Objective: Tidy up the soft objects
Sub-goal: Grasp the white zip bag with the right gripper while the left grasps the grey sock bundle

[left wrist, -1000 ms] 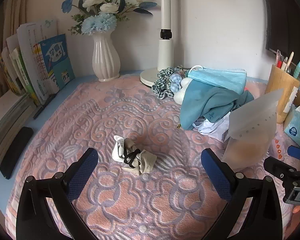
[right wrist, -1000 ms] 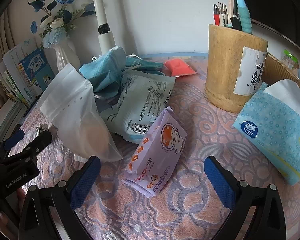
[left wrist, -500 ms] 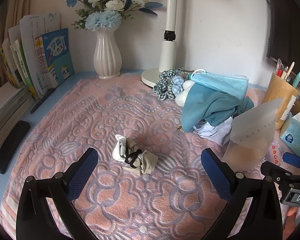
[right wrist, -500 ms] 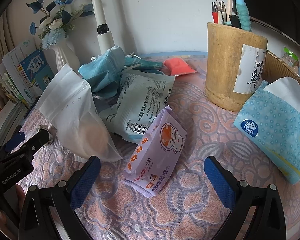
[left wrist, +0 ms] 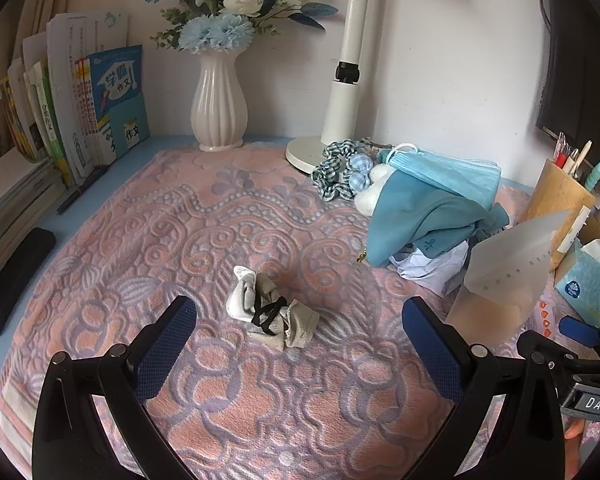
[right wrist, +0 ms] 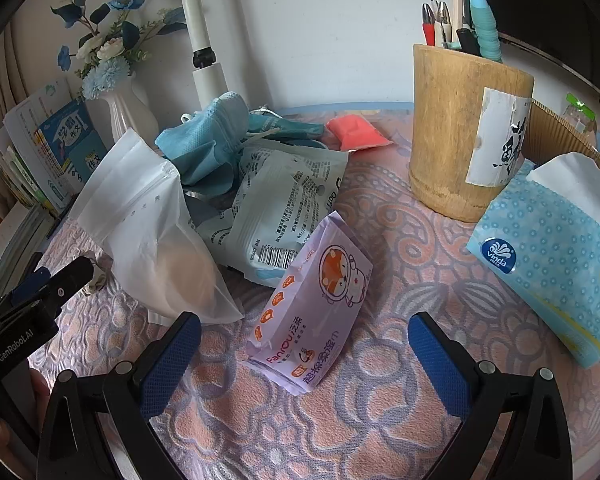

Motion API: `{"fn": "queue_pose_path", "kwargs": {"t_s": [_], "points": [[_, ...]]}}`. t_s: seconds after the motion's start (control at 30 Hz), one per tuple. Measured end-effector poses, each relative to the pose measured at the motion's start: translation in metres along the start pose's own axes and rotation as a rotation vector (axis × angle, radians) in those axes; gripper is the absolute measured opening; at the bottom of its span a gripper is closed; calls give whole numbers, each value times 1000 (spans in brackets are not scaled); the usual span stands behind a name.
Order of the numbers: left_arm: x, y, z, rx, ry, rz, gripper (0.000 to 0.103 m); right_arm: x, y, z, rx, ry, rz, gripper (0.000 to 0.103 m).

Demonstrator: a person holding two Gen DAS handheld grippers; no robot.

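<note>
A small bundle of beige and white socks tied with a black band (left wrist: 271, 311) lies on the pink patterned cloth (left wrist: 180, 240), just ahead of my open, empty left gripper (left wrist: 300, 322). A pile of teal cloth (left wrist: 424, 220), blue face masks (left wrist: 448, 170) and a checked scrunchie (left wrist: 336, 172) sits at the back right. My right gripper (right wrist: 304, 334) is open and empty, a purple wipes pack (right wrist: 312, 312) lying between its fingers. A frosted white pouch (right wrist: 156, 236) stands to its left.
A white vase of blue flowers (left wrist: 219, 104), a lamp post (left wrist: 348, 76) and upright books (left wrist: 80, 108) line the back. A bamboo pen holder (right wrist: 466, 136) and blue tissue pack (right wrist: 552, 256) stand at the right. A black case (left wrist: 16, 280) lies at the left edge.
The left gripper has shifted left and tilted upward slightly, so the scene sits a little lower and more to the right. The right gripper has barely moved. Both stay open.
</note>
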State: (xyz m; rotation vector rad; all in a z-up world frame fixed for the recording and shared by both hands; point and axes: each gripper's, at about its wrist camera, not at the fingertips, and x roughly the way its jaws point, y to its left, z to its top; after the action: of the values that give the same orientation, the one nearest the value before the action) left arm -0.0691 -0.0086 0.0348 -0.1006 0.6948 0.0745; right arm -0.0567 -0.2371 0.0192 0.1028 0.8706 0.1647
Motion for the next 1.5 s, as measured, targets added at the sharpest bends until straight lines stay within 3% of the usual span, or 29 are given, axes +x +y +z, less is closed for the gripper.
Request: {"fn": "queue_pose_path", "kwargs": {"t_s": [0.67,0.9,1.1,1.4,1.5], "points": [[-1,-3,-2,14,3,17,102,-1,3,2,-12,-10,-12,103],[-14,12,2,56,100,3,102,-17,9,7,-30,-3,59,103],[-25,32,14,105,149,-16,102,-37,44,16,-164,-29,110,103],[19,35,23,27,265,-69,101,-32,74,16,-275,-40,87,99],[32,27,23,34,284,-61,93,-24,71,18,-248,-21,99,98]]}}
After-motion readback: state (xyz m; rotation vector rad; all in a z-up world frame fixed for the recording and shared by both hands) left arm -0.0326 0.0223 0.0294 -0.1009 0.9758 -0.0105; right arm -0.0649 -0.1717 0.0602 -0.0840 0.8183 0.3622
